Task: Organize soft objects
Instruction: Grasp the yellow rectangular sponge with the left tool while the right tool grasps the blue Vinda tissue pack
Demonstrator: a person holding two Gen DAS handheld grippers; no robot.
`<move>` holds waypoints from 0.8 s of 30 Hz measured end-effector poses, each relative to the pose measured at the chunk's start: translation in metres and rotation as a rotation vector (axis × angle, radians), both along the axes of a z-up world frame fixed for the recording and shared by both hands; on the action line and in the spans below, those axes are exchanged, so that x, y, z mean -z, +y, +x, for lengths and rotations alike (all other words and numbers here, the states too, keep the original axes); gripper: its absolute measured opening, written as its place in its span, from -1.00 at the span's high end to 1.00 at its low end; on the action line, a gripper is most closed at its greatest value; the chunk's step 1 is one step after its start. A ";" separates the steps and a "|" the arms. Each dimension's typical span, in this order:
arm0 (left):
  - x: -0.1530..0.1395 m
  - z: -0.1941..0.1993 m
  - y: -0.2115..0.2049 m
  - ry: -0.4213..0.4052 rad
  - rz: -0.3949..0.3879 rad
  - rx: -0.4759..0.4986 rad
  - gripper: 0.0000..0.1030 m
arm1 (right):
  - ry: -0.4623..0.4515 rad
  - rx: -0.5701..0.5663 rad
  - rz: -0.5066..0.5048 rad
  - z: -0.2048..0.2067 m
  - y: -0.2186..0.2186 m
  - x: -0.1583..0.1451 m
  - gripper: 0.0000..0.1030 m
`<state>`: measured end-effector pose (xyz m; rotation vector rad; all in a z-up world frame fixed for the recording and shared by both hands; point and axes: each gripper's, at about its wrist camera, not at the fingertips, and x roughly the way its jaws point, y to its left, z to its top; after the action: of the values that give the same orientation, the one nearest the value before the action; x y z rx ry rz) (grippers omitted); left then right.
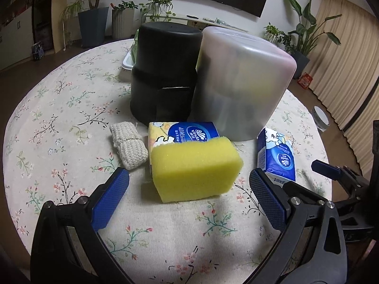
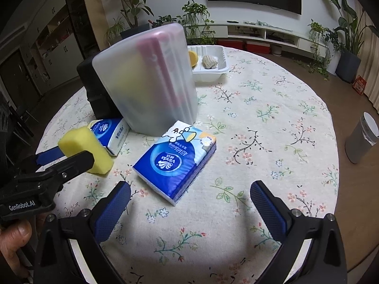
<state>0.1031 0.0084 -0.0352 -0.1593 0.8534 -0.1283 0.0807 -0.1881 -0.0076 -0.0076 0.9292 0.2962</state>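
Note:
A yellow sponge (image 1: 195,168) lies on the floral tablecloth, leaning on a blue Vinda tissue pack (image 1: 187,133). A beige knitted cloth (image 1: 129,145) lies to its left. A second tissue pack (image 1: 277,156) lies to the right. My left gripper (image 1: 189,189) is open, its jaws on either side of the sponge, not touching it. My right gripper (image 2: 189,201) is open and empty, just short of the second tissue pack (image 2: 176,159). The sponge (image 2: 85,150) and the left gripper's fingers (image 2: 71,163) show at the left of the right wrist view.
A black bin (image 1: 163,75) and a frosted translucent bin (image 1: 241,87) stand upside down behind the objects. A white tray (image 2: 213,71) at the table's far side holds a yellow sponge and a beige cloth. A grey trash can (image 2: 362,139) stands on the floor at right.

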 end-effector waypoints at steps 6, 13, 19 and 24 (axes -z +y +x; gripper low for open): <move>0.006 0.004 0.007 0.030 -0.009 -0.039 -1.00 | 0.007 0.008 0.005 0.005 0.000 0.000 -1.00; 0.010 0.007 0.013 0.049 -0.024 -0.060 -1.00 | 0.014 0.015 -0.001 0.007 0.003 0.000 -1.00; 0.011 0.007 0.012 0.058 -0.024 -0.060 -1.00 | 0.013 0.016 -0.003 0.007 0.004 0.000 -1.00; 0.009 0.005 0.016 0.041 -0.051 -0.058 -0.86 | 0.023 0.025 -0.003 0.010 0.004 0.002 -1.00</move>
<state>0.1082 0.0240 -0.0442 -0.2350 0.8858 -0.0925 0.0905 -0.1840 -0.0098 0.0047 0.9521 0.2724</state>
